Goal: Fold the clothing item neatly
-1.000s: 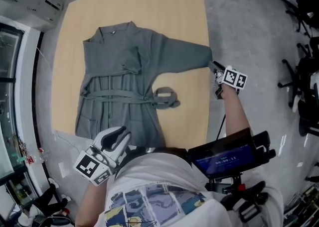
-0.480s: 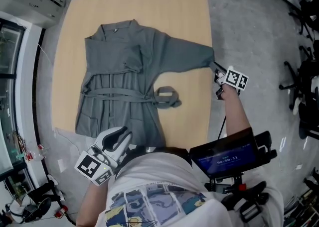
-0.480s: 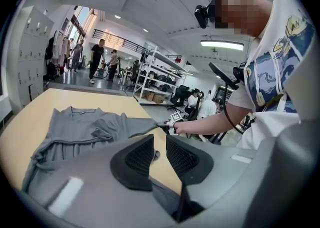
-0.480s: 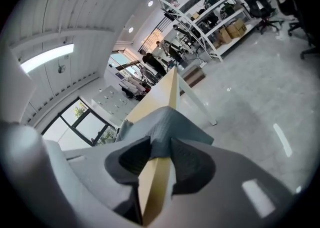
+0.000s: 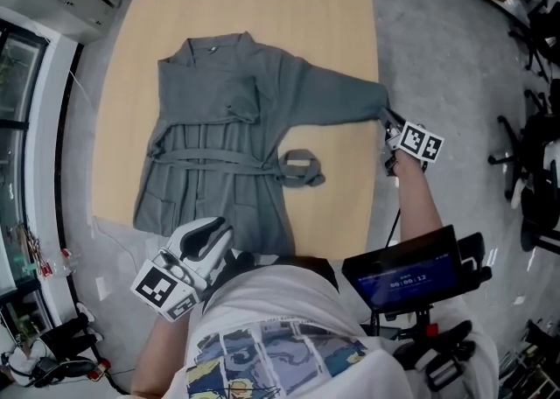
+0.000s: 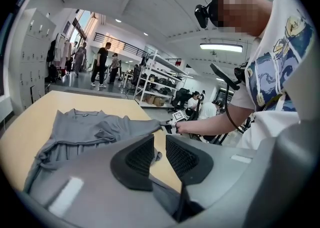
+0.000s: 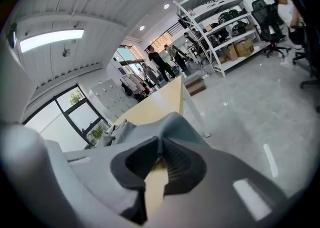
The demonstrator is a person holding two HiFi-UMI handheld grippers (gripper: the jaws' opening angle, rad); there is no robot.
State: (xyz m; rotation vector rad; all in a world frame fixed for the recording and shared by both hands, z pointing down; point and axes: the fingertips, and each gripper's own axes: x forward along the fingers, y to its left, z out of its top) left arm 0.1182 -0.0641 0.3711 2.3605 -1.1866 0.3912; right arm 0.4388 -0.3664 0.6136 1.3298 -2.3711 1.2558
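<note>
Right gripper [image 5: 391, 120] has just been closing its jaws, now clamped on the sleeve cuff [image 5: 372, 100] at the worktop's [image 5: 332, 21] right edge. Grey robe [image 5: 219, 126] lies flat, centre-left. Left gripper [image 5: 217, 231], jaws slightly apart and empty, hovers by the near hem.

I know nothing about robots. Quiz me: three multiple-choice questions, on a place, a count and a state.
1. The grey long-sleeved garment lies: A on the floor; B on the pale wooden table; C on a chair.
2. Sleeves stretched out sideways: A none; B one; C two.
3. The right gripper is: A wide open; B shut, empty; C shut on the sleeve.
B: tabletop shows around it. B: the other sleeve is folded inward. C: its jaws have just been closing and pinch the sleeve's end.
</note>
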